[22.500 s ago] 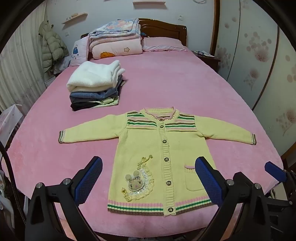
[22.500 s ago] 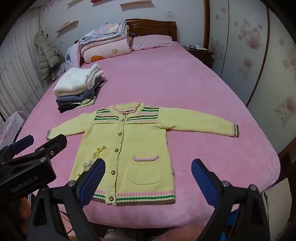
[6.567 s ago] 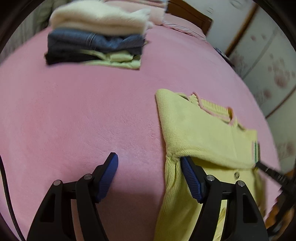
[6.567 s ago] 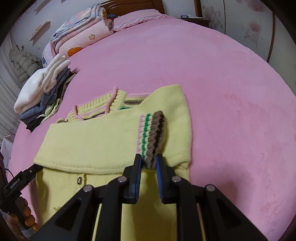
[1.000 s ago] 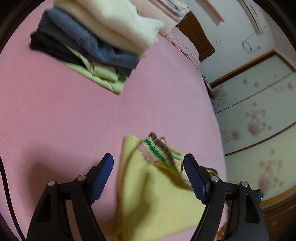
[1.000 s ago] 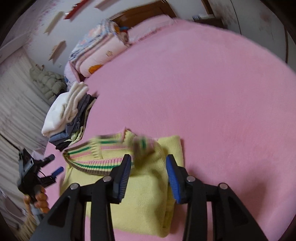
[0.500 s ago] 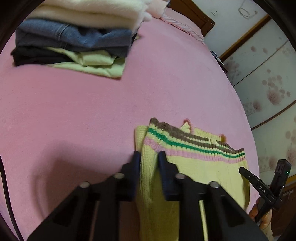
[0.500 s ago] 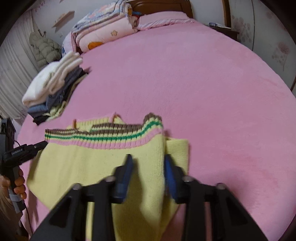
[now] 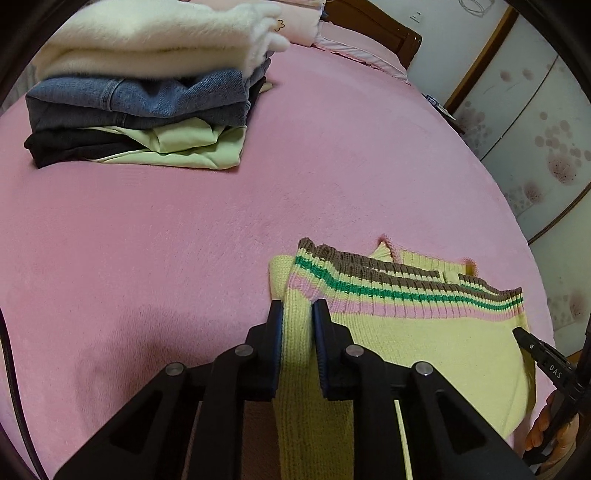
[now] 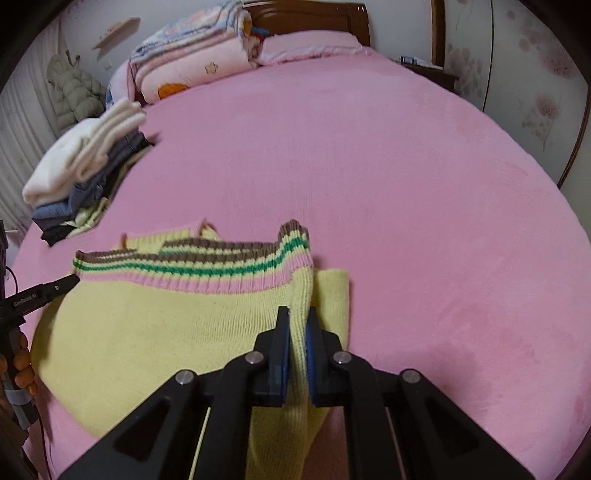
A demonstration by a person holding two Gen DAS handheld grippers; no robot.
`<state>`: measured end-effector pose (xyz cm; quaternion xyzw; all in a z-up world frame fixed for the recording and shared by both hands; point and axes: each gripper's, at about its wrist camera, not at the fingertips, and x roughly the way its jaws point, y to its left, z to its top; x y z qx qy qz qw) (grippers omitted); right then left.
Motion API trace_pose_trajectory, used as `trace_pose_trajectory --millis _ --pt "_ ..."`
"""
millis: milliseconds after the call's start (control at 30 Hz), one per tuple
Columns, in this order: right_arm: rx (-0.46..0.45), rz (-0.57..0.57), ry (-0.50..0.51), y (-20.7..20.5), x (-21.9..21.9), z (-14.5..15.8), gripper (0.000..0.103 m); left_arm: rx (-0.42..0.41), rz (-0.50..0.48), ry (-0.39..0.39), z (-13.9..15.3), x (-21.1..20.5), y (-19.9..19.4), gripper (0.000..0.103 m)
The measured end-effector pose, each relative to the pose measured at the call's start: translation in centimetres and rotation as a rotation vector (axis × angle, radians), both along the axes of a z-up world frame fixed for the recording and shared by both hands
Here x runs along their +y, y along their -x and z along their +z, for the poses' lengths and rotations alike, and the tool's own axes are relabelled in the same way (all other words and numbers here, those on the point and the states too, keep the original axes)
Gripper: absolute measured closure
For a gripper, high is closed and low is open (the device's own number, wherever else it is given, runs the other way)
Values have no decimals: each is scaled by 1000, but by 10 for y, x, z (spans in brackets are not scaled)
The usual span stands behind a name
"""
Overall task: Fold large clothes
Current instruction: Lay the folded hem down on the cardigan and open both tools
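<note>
One yellow knit cardigan [image 9: 424, 343] lies folded on the pink bed [image 9: 147, 258] in front of me, its striped hem band of brown, green and pink turned up over the collar end, and I count two grippers on it, one at each side edge. My left gripper [image 9: 297, 314] has its jaws pinching the cardigan's left edge just below the hem band, and my right gripper [image 10: 297, 319] has its jaws pinching the right edge the same way, with yellow knit running down between both pairs. One stack of folded clothes [image 9: 147, 92] sits well apart, toward the head of the bed: in the left wrist view I can count a fluffy white piece on top, blue denim under it, then a light green piece beside a black one. The right wrist view shows that stack only small and blurred, but it alone gives me the folded quilts [image 10: 192, 55], one pink pillow [image 10: 310, 44], the wooden headboard [image 10: 314, 18] and a green puffer jacket [image 10: 74, 92] hanging at the wall. Each view catches the other gripper's black body at the frame edge with fingers wrapped around it. Both grippers point forward and down at the bed, low over the cardigan.
</note>
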<state>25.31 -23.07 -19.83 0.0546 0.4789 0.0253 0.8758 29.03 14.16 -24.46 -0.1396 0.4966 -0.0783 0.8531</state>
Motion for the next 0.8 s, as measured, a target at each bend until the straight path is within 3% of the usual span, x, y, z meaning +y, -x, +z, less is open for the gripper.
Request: trace_pose_trajectory --millis 133,200,300,467,700,800 --pt "15 -16 -1 6 2 14 88 0 3 -47 12 -1 5 76" --pt "4 -11 7 12 4 23 87 -21 2 -76 25 0 12 75" --pt "-31 1 9 26 8 42 87 -66 -9 -89 49 0 27 71" --pt "-82 40 -8 54 19 77 87 -118 -29 -114 94 -5 56 55" --pt "-127 78 -58 87 36 117 87 -168 -59 -101 151 -16 90 51" --pt "-164 91 -78 100 42 137 87 -204 -69 -112 175 -25 109 41"
